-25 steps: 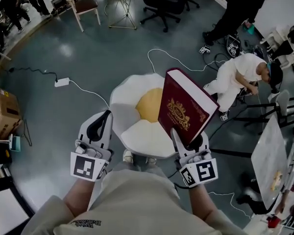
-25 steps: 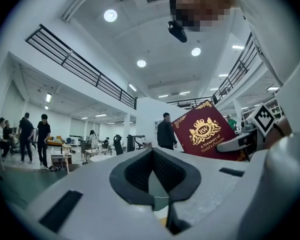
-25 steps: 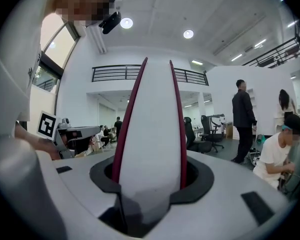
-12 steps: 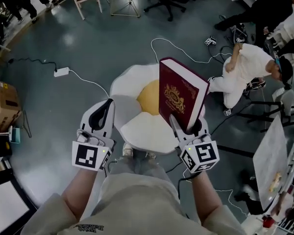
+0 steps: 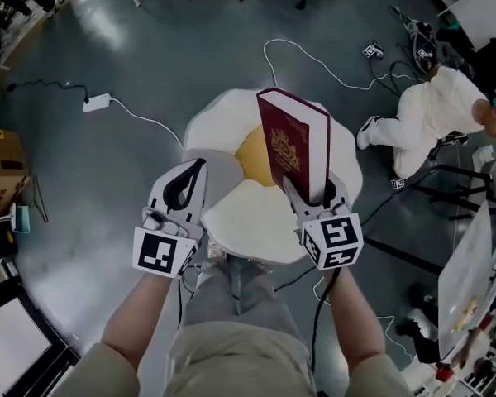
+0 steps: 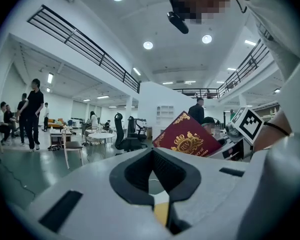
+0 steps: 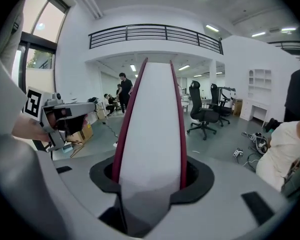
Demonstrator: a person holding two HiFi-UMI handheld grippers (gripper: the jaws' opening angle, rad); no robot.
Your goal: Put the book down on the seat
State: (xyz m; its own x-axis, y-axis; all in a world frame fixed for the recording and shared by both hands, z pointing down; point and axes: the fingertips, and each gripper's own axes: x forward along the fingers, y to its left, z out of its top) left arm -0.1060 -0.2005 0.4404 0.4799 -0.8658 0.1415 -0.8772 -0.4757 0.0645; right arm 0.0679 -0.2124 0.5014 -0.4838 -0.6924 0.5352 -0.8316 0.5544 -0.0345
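A dark red book (image 5: 291, 143) with a gold crest stands upright on end above the seat. My right gripper (image 5: 312, 191) is shut on its lower edge, and in the right gripper view the white page edge (image 7: 152, 124) fills the gap between the black pads. The seat (image 5: 240, 217) is a white, egg-shaped stool with a yellow centre (image 5: 251, 154), directly under the book. My left gripper (image 5: 198, 168) hovers over the seat's left rim, shut and holding nothing. From the left gripper view the book's cover (image 6: 186, 139) shows to the right, beyond the shut left gripper (image 6: 155, 174).
A person in white (image 5: 434, 110) crouches on the floor at the right. White cables (image 5: 314, 60) and a power strip (image 5: 97, 102) lie on the grey floor behind the seat. A cardboard box (image 5: 0, 168) stands at the left, and a table edge (image 5: 471, 263) at the right.
The book has turned from showing its cover to nearly edge-on and more upright over the seat's middle. Both grippers have shifted slightly forward over the seat.
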